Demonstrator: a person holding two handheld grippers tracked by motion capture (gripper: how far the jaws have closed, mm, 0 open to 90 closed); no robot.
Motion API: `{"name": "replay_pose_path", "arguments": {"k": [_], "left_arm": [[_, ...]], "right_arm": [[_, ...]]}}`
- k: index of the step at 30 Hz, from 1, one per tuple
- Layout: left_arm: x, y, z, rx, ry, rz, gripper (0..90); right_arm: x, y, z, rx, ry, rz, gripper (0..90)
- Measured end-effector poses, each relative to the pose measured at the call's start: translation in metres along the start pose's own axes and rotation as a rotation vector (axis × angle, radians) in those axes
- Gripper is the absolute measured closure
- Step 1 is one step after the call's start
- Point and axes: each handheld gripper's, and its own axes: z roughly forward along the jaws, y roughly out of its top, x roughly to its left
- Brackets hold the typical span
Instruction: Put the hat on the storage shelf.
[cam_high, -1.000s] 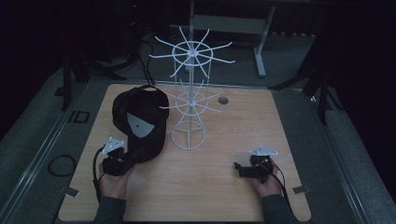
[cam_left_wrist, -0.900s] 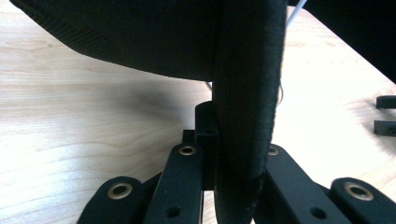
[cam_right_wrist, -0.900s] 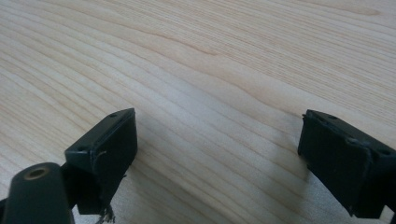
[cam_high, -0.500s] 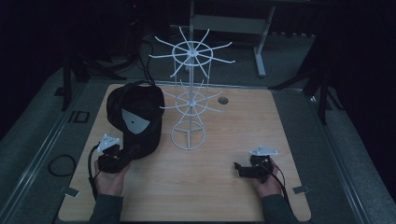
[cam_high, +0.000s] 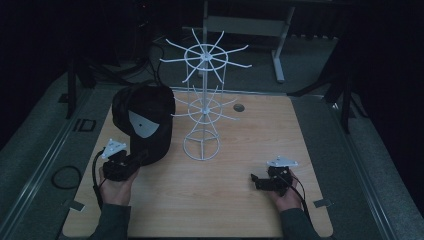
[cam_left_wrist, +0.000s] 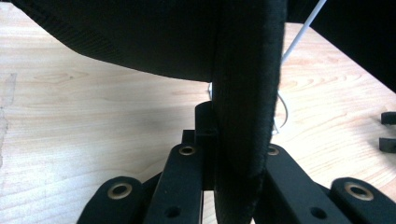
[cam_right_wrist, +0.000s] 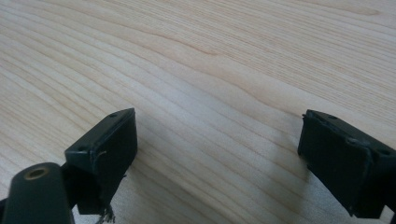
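Moved: black cap (cam_high: 144, 122) has shifted slightly left, away from the wire rack (cam_high: 202, 107) | left tool (cam_high: 131, 164) clamped on brim, cap at worktop's (cam_high: 240, 210) far left | right tool (cam_high: 255, 181) apart, idle | risk: thin brim slips, or cap snags rack prongs, tipping it.

Left tongs (cam_high: 134, 161) clamped tight; right tongs (cam_right_wrist: 219, 158) spread wide, resting low.

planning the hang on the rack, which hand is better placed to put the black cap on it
Left, probably: the left gripper is shut on the black fabric cap's brim beside the white wire rack; the right gripper rests open, empty.
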Motion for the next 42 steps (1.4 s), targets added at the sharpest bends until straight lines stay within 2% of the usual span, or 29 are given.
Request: {"name": "replay_pose_path", "arguments": {"k": [11,19,26,42], "left_arm": [[0.001,0.009,-0.002,-0.009,0.0,0.012,86.7],[0.004,0.021,-0.007,-0.039,-0.006,0.027,86.6],[0.003,0.03,-0.009,-0.04,-0.001,0.066,86.7],[0.002,0.045,-0.013,-0.077,0.004,0.069,86.7]], "right_arm": [[0.0,0.0,0.0,0.0,0.0,-0.001,11.7],[0.0,0.0,0.0,-0.002,0.0,-0.002,11.7],[0.0,0.0,0.0,0.0,0.0,-0.001,11.7],[0.0,0.0,0.0,0.0,0.0,-0.001,11.7]]}}
